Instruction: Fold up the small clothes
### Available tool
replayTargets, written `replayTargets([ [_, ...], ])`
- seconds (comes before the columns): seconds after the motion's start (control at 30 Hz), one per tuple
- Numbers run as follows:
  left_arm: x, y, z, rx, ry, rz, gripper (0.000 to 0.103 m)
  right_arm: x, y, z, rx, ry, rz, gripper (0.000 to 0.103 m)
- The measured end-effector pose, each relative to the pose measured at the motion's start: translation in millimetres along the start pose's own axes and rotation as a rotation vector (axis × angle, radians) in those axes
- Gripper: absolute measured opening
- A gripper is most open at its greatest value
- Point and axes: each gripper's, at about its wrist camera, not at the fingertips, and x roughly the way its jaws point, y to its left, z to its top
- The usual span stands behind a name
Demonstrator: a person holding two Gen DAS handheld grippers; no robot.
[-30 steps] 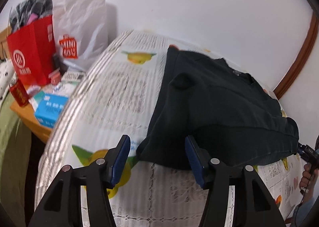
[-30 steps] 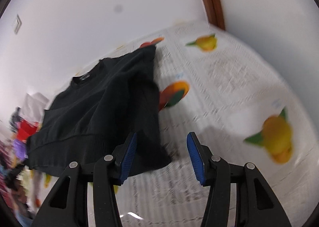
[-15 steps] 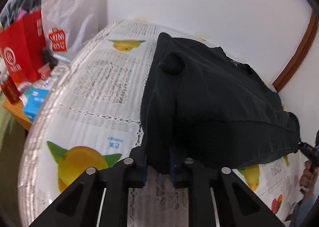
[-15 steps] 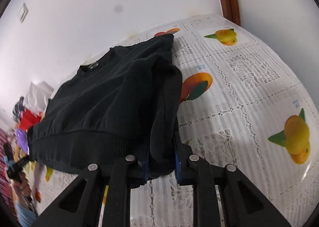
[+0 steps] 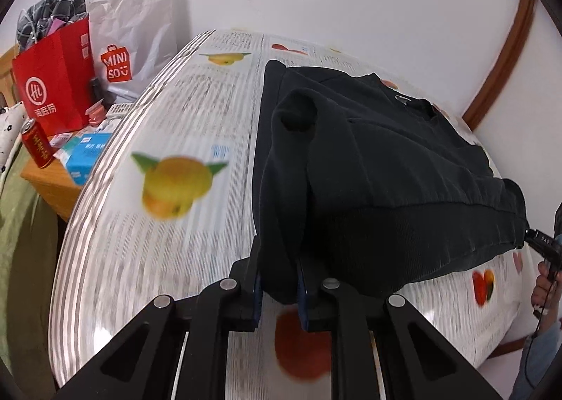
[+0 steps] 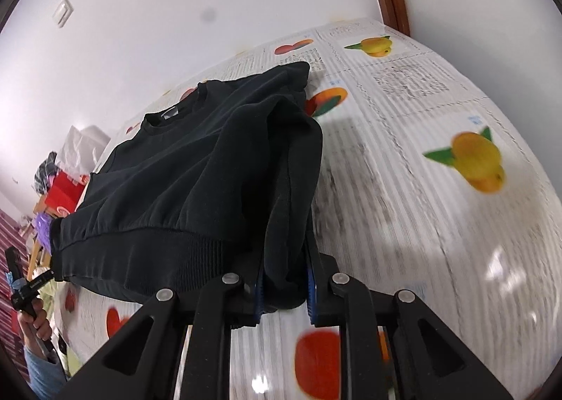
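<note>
A small black sweatshirt point(image 5: 386, 168) lies on a table point(image 5: 196, 252) covered with a fruit-print cloth, sleeves folded over its body and collar toward the wall. My left gripper point(image 5: 279, 289) is shut on the sweatshirt's near left hem corner, which is lifted off the cloth. The same sweatshirt point(image 6: 196, 168) fills the right wrist view, and my right gripper point(image 6: 284, 291) is shut on its near right hem corner. The ribbed hem hangs stretched between the two grippers. The other gripper shows at the edge of each view, held by a person's hand point(image 6: 35, 322).
Left of the table stands a wooden side table point(image 5: 52, 185) with a red paper bag point(image 5: 52, 83), a white shopping bag point(image 5: 137, 38), a red can point(image 5: 37, 148) and a blue box point(image 5: 86, 159). A white wall runs behind, with a brown door frame point(image 5: 498, 62) at right.
Both grippers went from open at the hem corners to shut on them. They then drew the hem toward the near side, lifting it off the cloth.
</note>
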Motion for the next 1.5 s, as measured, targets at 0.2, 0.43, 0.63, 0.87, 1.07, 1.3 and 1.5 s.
replayTargets([
  [0.2, -11.1, -4.8, -19.9, -0.005, 0.000, 0.025, 0.017, -21.7, 4.9, -25.2, -0.038, -0.022, -0.065, 0.022],
  [0.43, -31.8, -14.8, -21.5, 0.013, -0.048, 0.077, 0.021, -54.9, 14.9, -34.9, -0.080, -0.090, -0.157, 0.040],
  [0.63, -59.7, -21.6, -21.6, 0.033, -0.126, 0.056, 0.030, -81.1, 28.6, -35.1, -0.114, -0.153, -0.158, 0.050],
  [0.87, -66.0, -40.5, -24.1, 0.058, -0.147, -0.032, 0.031, -83.3, 56.9, -44.8, -0.149, -0.172, -0.107, 0.051],
  [1.07, -45.3, -42.3, -26.9, 0.038, -0.078, -0.090, 0.031, -60.3, 64.1, -50.8, -0.121, -0.123, -0.070, 0.046],
  [1.3, -24.1, -31.6, -28.2, -0.011, -0.022, -0.124, 0.031, -38.3, 66.1, -48.0, -0.124, -0.102, -0.091, 0.046],
  [1.5, -6.4, -30.2, -23.9, -0.016, 0.001, -0.161, 0.042, -29.2, 50.9, -40.5, -0.095, -0.105, -0.145, 0.047],
])
